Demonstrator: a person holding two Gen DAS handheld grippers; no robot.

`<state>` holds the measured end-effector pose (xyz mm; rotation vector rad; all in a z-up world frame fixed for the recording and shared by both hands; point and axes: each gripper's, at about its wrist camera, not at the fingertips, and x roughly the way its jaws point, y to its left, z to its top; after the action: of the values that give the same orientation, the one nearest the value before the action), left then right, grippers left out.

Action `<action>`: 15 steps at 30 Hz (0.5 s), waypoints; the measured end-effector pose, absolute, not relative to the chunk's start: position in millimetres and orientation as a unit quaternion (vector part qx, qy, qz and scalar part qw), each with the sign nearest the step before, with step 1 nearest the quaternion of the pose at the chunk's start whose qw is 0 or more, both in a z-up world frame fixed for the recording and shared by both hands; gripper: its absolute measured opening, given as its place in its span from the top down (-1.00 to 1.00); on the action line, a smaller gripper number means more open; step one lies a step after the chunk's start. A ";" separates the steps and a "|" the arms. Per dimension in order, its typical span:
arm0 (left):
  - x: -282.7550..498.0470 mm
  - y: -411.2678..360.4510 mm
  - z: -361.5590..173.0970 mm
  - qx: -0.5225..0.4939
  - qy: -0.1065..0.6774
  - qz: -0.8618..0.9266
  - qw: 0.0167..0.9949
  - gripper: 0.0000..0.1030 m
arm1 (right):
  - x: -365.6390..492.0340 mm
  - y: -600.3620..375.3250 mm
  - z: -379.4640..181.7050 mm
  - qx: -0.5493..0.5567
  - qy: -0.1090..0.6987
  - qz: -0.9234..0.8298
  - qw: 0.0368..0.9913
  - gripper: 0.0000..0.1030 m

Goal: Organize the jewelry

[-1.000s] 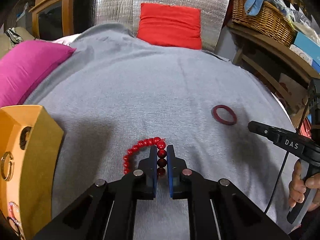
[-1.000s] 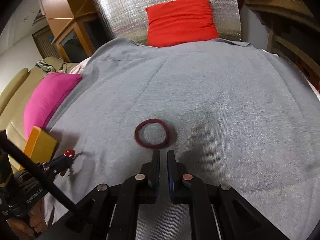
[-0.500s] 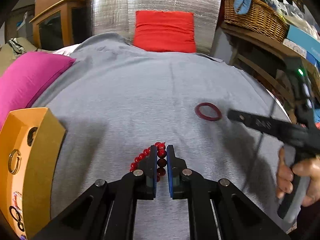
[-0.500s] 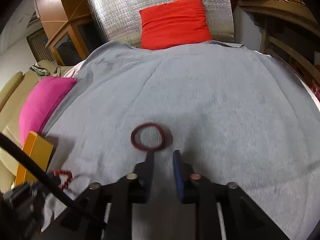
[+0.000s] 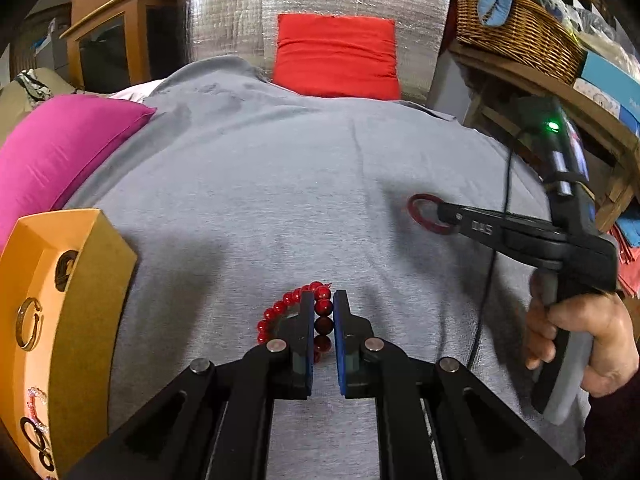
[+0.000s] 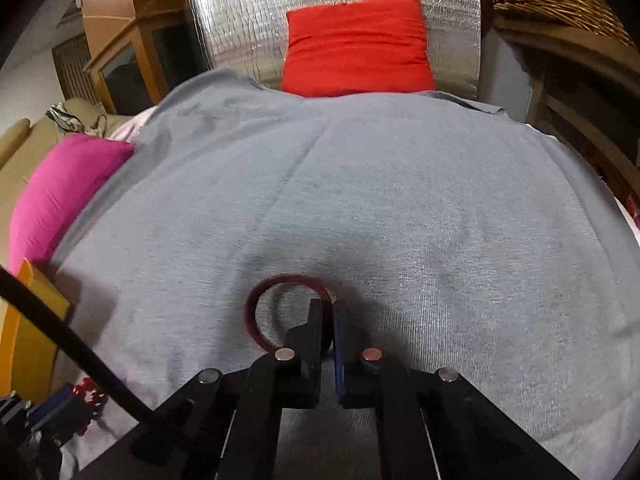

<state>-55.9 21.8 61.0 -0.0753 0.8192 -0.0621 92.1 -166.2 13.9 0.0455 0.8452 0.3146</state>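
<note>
Left hand-held gripper pinches a red bead bracelet; right hand-held gripper clamps a maroon ring on the grey bedspread

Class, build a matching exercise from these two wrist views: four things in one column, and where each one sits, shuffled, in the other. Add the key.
1. red bead bracelet
2. dark red ring
3. gold ring
4. red cushion

A. inside the orange tray
B. against the silver panel
C. between the left gripper's fingers
D. around one finger of the right gripper

Pairs: 1-C, 2-D, 3-A, 4-B
</note>
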 end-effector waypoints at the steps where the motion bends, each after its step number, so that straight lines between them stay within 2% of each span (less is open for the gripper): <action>1: -58.1 22.6 62.2 -0.035 0.396 -0.028 0.917 0.82 | 89.2 -168.5 15.6 0.028 0.410 0.157 0.898 0.90; 15: -90.0 21.4 75.4 -0.022 0.368 -0.010 0.929 0.82 | 12.4 -218.5 44.2 0.080 0.400 0.186 0.894 0.90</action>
<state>-90.0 21.4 75.4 -0.0452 0.7545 -0.0203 12.4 -218.5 44.2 0.1664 0.8303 0.3849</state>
